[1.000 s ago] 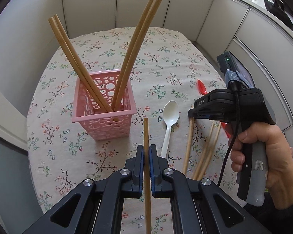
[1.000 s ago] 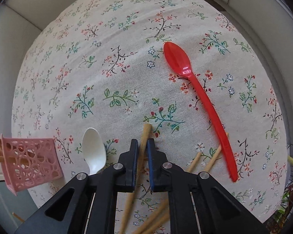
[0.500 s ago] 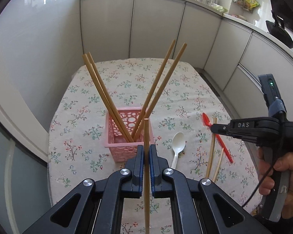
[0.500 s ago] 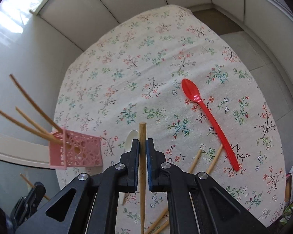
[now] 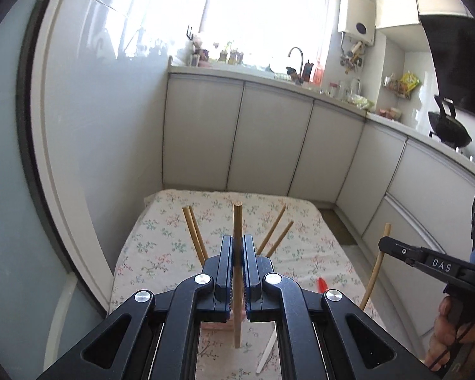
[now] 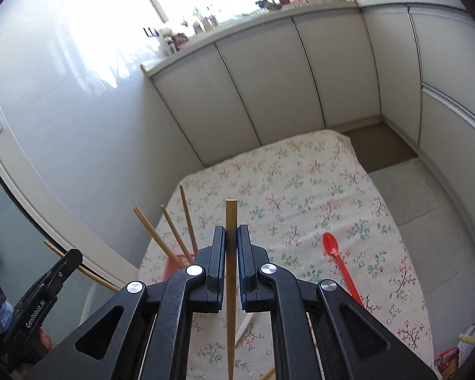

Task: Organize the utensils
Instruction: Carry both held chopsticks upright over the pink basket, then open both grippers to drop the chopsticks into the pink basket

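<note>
Both grippers are raised well above the surface point(image 6: 300, 190), and each pinches one wooden chopstick; the left gripper point(image 5: 238, 250) has its jaws pressed against the left-held chopstick point(image 5: 237, 221), whose long axis runs along the fingers, blunt end forward, thin end trailing below the jaws; the right gripper point(image 6: 231, 240) clamps the right-held chopstick point(image 6: 231, 215) in the same manner.

The coming move turns on one relation: the pink basket point(image 6: 179, 261) lies below and forward of both grippers, near the left edge of the cloth; judged from these views, the left gripper stands almost directly over it and is the nearer, while the right gripper has the basket down and to its left; each held stick would probably need tilting toward upright, thin end down, before release.

Four chopsticks already stand splayed in the basket; a leaning pair point(image 5: 193, 231) on the left and a crossed pair point(image 5: 277, 232) on the right; these could deflect an incoming tip.

The right wrist view shows the red spoon point(image 6: 338, 262) lying on the cloth, handle toward the camera, and the basket's corner; the left wrist view hides most of the basket behind its own fingers, shows only the red bowl tip, but reveals a white spoon handle point(image 5: 267, 348) near the basket and the right gripper from the side.
</note>
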The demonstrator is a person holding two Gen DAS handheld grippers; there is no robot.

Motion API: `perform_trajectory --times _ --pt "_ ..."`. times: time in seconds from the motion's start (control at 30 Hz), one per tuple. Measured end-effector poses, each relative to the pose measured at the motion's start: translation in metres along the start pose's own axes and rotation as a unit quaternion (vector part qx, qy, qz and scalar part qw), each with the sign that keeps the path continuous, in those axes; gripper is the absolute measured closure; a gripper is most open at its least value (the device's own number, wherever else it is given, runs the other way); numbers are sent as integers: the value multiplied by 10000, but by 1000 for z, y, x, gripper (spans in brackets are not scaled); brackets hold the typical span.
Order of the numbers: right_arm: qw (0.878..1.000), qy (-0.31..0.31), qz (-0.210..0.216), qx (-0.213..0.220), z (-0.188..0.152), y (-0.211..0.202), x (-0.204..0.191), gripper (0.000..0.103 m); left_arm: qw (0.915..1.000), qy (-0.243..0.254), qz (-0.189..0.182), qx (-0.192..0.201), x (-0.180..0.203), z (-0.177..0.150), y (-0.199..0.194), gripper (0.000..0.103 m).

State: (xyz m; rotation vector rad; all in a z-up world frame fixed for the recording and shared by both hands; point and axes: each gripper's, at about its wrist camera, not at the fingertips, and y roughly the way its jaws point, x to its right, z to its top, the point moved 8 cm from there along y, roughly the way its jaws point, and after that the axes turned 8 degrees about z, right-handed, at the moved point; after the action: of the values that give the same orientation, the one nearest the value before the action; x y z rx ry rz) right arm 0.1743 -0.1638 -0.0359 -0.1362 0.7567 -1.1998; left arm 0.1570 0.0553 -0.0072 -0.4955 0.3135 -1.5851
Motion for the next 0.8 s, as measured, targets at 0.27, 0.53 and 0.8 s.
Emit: perform_trajectory --times 0.27,0.53,0.8 --pt "9950 -211 325 918 33 -3 -32 96 9969 -405 276 608 -13 31 -2 98" --pt "9867 -506 516 1456 43 26 -66 95 9941 -140 750 770 -15 34 32 98" --pt "9857 -519 338 1568 36 72 -68 95 9963 -3 711 479 -14 23 70 98"
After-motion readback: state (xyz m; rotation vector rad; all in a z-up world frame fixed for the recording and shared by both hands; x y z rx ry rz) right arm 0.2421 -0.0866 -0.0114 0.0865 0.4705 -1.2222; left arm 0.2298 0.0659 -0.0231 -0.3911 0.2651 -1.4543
